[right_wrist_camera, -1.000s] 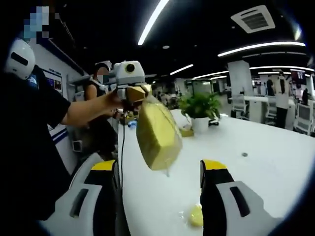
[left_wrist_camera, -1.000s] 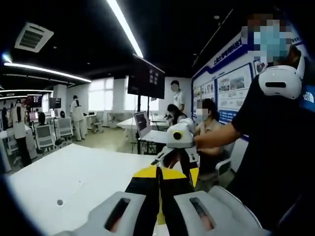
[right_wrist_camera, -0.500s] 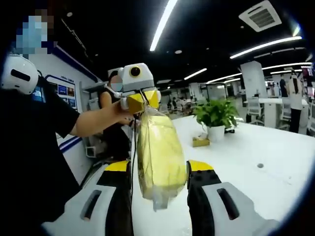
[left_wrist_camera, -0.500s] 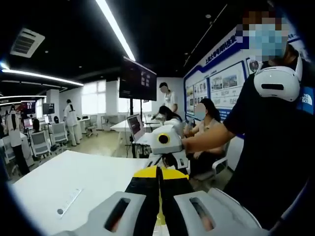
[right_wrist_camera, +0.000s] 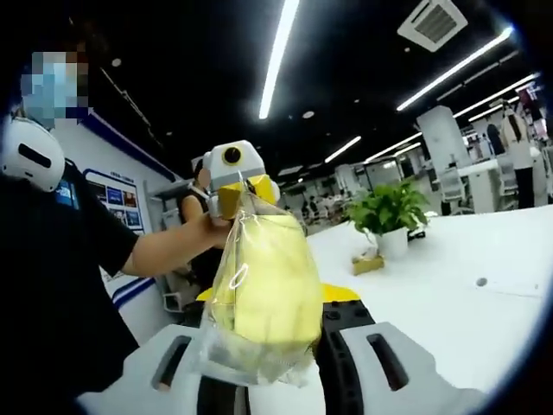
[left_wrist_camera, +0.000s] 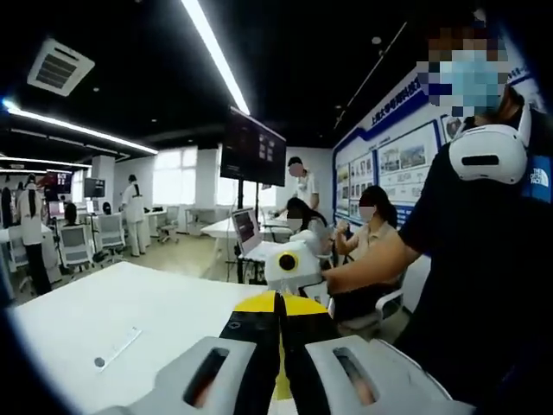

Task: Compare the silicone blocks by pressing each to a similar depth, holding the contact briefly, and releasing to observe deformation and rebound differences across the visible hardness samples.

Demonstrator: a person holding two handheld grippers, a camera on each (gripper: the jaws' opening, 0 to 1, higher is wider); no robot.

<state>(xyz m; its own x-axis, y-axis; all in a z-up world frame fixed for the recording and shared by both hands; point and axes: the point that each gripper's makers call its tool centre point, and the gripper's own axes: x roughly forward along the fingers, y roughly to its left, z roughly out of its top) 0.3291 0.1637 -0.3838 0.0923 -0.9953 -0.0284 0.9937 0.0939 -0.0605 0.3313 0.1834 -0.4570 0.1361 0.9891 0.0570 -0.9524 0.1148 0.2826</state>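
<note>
A yellow silicone block hangs in a clear plastic bag above the white table. My left gripper is shut on the bag's top, pinching it between its yellow tips. In the left gripper view its own jaws meet with only a thin yellow strip between them. My right gripper has its jaws pressed against both sides of the block; the bag hides the left jaw tip. From the left gripper view, the right gripper is just beyond the shut jaws, held by a hand.
The person holding the grippers stands close beside the table edge. A potted plant and a small box stand further along the table. Seated people, a laptop and a dark screen lie beyond.
My right jaws have drawn in from wide apart until they press on the block. The bagged block has come nearer the right camera. The left gripper stays shut on the bag.
</note>
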